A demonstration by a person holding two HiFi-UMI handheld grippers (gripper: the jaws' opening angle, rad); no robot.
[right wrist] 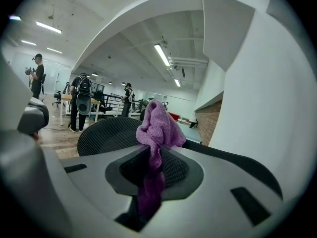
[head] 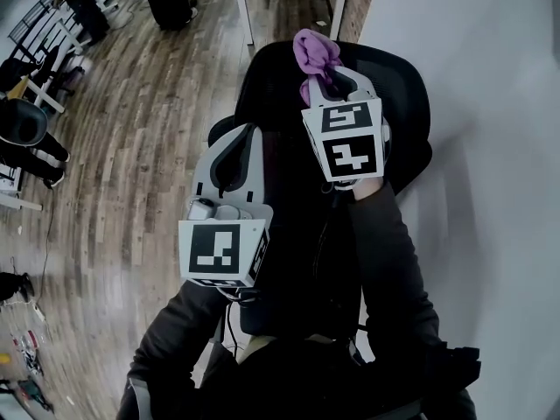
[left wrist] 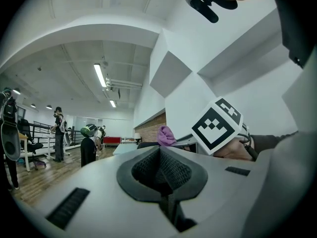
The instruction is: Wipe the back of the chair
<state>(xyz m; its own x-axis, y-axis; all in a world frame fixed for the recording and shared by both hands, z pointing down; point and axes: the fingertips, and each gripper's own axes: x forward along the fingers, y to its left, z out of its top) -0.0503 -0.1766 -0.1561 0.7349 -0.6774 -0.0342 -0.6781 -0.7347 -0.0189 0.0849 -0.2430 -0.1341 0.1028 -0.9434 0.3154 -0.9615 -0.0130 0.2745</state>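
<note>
A black mesh office chair (head: pixel 400 86) stands below me, close to the wall. My right gripper (head: pixel 330 75) is over the chair's top edge, shut on a purple cloth (head: pixel 315 52) that bunches out past its tips. In the right gripper view the cloth (right wrist: pixel 157 128) is pinched between the jaws, with the chair's curved mesh back (right wrist: pixel 106 135) just behind it. My left gripper (head: pixel 238 138) hovers over the chair's left side, shut and holding nothing. The left gripper view shows its closed jaws, and the cloth (left wrist: pixel 166 135) beside the right gripper's marker cube (left wrist: pixel 217 125).
A white wall (head: pixel 490 147) runs close along the chair's right side. Wooden floor (head: pixel 131 147) spreads to the left. A white table's legs (head: pixel 249 11) stand beyond the chair. Another dark chair (head: pixel 22 121) and several people are at the far left.
</note>
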